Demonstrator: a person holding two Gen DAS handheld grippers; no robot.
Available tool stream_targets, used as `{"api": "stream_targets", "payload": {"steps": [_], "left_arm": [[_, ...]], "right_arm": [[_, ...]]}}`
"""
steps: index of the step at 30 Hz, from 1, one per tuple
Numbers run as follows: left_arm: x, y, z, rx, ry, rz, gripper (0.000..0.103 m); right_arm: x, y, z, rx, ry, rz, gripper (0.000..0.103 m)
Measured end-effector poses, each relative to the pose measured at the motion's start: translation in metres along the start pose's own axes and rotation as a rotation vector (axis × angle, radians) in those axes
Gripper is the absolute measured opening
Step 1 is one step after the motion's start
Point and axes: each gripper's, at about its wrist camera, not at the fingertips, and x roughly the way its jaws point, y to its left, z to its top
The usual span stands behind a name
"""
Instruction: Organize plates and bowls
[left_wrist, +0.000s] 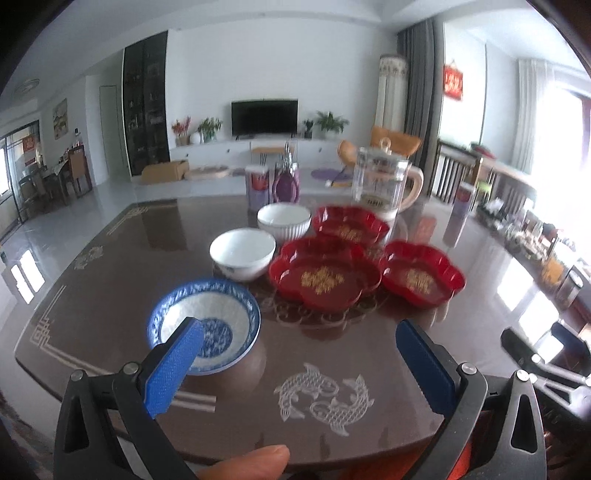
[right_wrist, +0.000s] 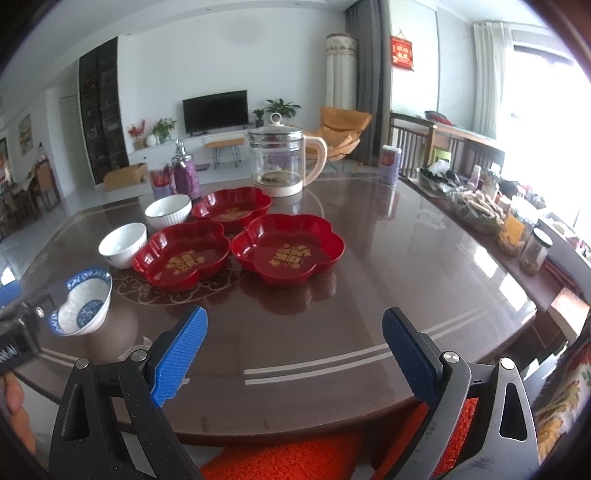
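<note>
Three red flower-shaped plates with gold lettering sit mid-table: the nearest (left_wrist: 325, 275) (right_wrist: 183, 260), one on the right (left_wrist: 423, 273) (right_wrist: 290, 249), one behind (left_wrist: 349, 225) (right_wrist: 232, 207). To their left stand a blue-and-white patterned bowl (left_wrist: 205, 325) (right_wrist: 83, 302), a plain white bowl (left_wrist: 242, 253) (right_wrist: 123, 243) and a ribbed white bowl (left_wrist: 283, 219) (right_wrist: 168, 210). My left gripper (left_wrist: 299, 330) is open, its left finger in front of the patterned bowl. My right gripper (right_wrist: 295, 317) hovers open above bare tabletop, short of the plates.
A glass kettle (left_wrist: 384, 181) (right_wrist: 282, 162) stands behind the plates, with a purple bottle (right_wrist: 186, 173) and canisters to its left. The dark glossy table (right_wrist: 369, 266) has a fish motif (left_wrist: 325, 400) near its front edge. Jars and snacks (right_wrist: 517, 229) crowd the right side.
</note>
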Motion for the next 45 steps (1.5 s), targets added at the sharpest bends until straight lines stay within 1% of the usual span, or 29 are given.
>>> {"api": "stream_targets", "payload": {"steps": [2, 4, 5, 7, 9, 10, 12, 14, 16, 18, 22, 24, 29, 32, 34, 39, 45], "left_arm": [[-0.003, 0.004, 0.002, 0.010, -0.025, -0.004, 0.103], [-0.007, 0.006, 0.003, 0.036, -0.060, 0.023, 0.103], [-0.009, 0.007, 0.004, 0.044, -0.071, 0.024, 0.103], [-0.013, 0.011, 0.004, 0.048, -0.075, 0.018, 0.103], [-0.019, 0.018, 0.004, 0.039, -0.066, -0.005, 0.103], [-0.021, 0.021, 0.003, 0.040, -0.068, 0.010, 0.103], [-0.025, 0.024, 0.001, 0.049, -0.080, 0.063, 0.103], [-0.024, 0.026, 0.001, 0.047, -0.089, 0.081, 0.103], [-0.019, 0.027, 0.000, 0.034, -0.073, 0.072, 0.103], [-0.010, 0.021, 0.002, 0.046, -0.047, 0.067, 0.103], [0.004, -0.001, -0.004, 0.131, -0.021, 0.127, 0.103], [0.011, -0.013, -0.008, 0.160, 0.020, 0.124, 0.103], [0.015, -0.033, -0.009, 0.171, 0.050, 0.084, 0.103], [0.016, -0.040, -0.004, 0.174, 0.081, 0.045, 0.103], [0.018, -0.043, -0.001, 0.178, 0.091, 0.035, 0.103], [0.022, -0.046, 0.010, 0.191, 0.073, 0.037, 0.103], [0.019, -0.040, 0.029, 0.167, 0.001, 0.031, 0.103]], "right_arm": [[-0.004, 0.005, 0.000, -0.015, -0.007, -0.004, 0.097], [-0.007, 0.009, 0.000, -0.033, -0.013, -0.009, 0.097], [-0.010, 0.012, 0.001, -0.046, -0.020, -0.013, 0.097], [-0.014, 0.017, 0.002, -0.059, -0.029, -0.017, 0.097], [-0.017, 0.022, 0.006, -0.061, -0.033, -0.007, 0.097], [-0.019, 0.024, 0.008, -0.061, -0.035, -0.001, 0.097], [-0.022, 0.028, 0.013, -0.069, -0.041, 0.008, 0.097], [-0.023, 0.029, 0.017, -0.076, -0.046, 0.024, 0.097], [-0.023, 0.027, 0.023, -0.077, -0.059, 0.032, 0.097], [-0.017, 0.021, 0.027, -0.073, -0.078, 0.009, 0.097], [-0.004, 0.011, 0.023, -0.053, -0.095, -0.018, 0.097], [0.006, 0.006, 0.016, -0.039, -0.083, -0.019, 0.097], [0.025, -0.005, 0.001, -0.034, -0.052, -0.033, 0.097], [0.028, -0.009, -0.005, -0.036, -0.051, -0.044, 0.097], [0.029, -0.010, -0.006, -0.038, -0.054, -0.042, 0.097], [0.027, -0.009, -0.006, -0.054, -0.074, -0.048, 0.097], [0.032, -0.008, -0.009, -0.050, -0.041, -0.039, 0.097]]}}
